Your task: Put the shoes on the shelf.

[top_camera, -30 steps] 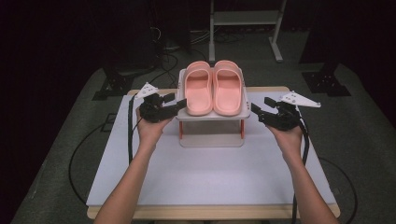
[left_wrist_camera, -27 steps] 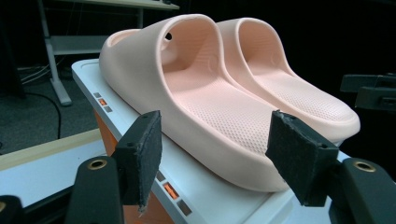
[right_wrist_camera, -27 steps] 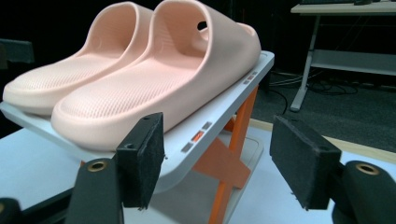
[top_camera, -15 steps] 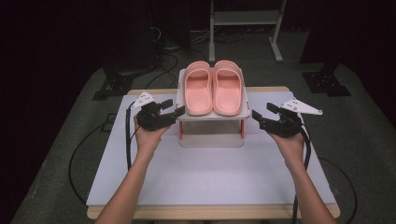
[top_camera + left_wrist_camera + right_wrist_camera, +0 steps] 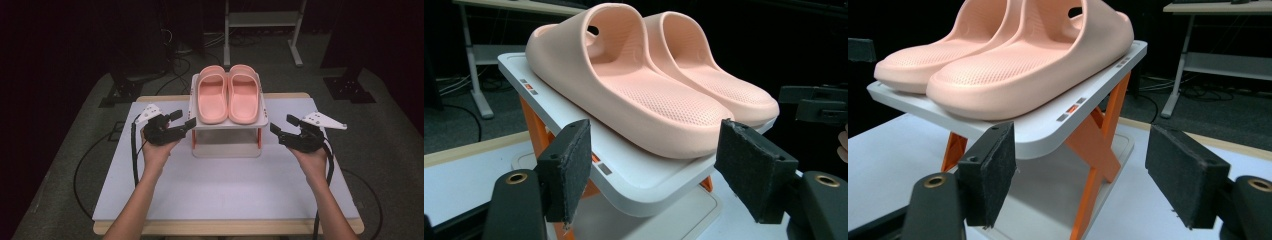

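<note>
Grippers (image 5: 181,124) lower, flanking slippers (image 5: 228,95).

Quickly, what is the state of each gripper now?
Left gripper: open, holding nothing.
Right gripper: open, holding nothing.

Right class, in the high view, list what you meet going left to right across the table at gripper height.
left gripper → left slipper → right slipper → right gripper
</note>
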`<state>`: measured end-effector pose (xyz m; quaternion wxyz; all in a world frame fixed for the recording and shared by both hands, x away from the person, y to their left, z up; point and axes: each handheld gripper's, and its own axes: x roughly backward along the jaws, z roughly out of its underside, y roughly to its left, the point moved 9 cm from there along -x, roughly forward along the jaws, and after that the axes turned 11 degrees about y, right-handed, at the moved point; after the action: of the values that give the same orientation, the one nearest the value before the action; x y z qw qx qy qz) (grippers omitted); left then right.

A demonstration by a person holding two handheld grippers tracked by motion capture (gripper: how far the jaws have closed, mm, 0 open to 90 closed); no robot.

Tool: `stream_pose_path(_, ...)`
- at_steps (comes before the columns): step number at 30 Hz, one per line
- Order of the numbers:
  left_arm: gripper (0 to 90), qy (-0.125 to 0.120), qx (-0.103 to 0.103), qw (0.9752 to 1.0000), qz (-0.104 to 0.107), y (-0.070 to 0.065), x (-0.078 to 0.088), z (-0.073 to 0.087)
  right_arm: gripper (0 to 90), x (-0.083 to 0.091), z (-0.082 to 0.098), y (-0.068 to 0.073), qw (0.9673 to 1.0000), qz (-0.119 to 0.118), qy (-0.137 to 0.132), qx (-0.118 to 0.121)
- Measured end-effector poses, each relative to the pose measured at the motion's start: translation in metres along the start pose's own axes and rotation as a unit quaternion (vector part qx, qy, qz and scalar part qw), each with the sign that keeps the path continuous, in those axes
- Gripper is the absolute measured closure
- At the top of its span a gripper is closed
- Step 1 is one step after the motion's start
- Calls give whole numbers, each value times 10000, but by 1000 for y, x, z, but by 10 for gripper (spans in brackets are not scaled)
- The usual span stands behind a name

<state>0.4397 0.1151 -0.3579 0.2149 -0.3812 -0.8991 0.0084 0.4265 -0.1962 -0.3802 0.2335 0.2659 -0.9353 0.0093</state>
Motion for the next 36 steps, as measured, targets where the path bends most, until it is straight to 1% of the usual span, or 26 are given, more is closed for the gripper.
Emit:
stream_pose_path(1, 297, -16, 8, 10000, -3, 0, 0, 0, 273, 1, 1, 0, 10000, 9, -13, 34)
stream_pose_path(2, 296, -19, 8, 10000, -2, 0, 1, 1, 273, 1, 2, 1, 10000, 3, -3, 4)
stream_pose_path(3, 294, -58, 29, 10000, 19, -1, 1, 2, 273, 2, 3, 1, 10000, -3, -14, 36)
stream_pose_path(4, 290, -45, 18, 10000, 28, -1, 1, 3, 272, 2, 3, 1, 10000, -8, -16, 37)
stream_pose_path(6, 285, -46, -11, 10000, 25, -2, 1, 5, 271, 4, 5, 2, 10000, -19, -18, 26)
stream_pose_path(12, 245, -102, 5, 9999, 60, -2, 2, 10, 268, 7, 10, 3, 10000, -46, -38, -10)
stream_pose_path(14, 238, -108, -9, 9999, 54, -3, 3, 12, 268, 7, 13, 3, 10000, -46, -41, 16)
stream_pose_path(17, 235, -106, -28, 9999, 7, -2, 5, 16, 267, 8, 17, 4, 10000, -54, -16, -22)
stream_pose_path(20, 235, -148, 31, 9999, 53, -3, 6, 18, 267, 9, 20, 3, 10000, -60, -29, -28)
stream_pose_path(25, 230, -150, 42, 9999, 21, -1, 8, 23, 264, 11, 24, 3, 10000, -65, -58, -17)
stream_pose_path(27, 219, -133, 94, 9999, 17, 1, 7, 26, 260, 11, 26, 3, 10000, -67, -56, -24)
stream_pose_path(36, 207, -123, 108, 9999, -7, 3, 10, 37, 245, 13, 35, 4, 9999, -83, -59, -36)
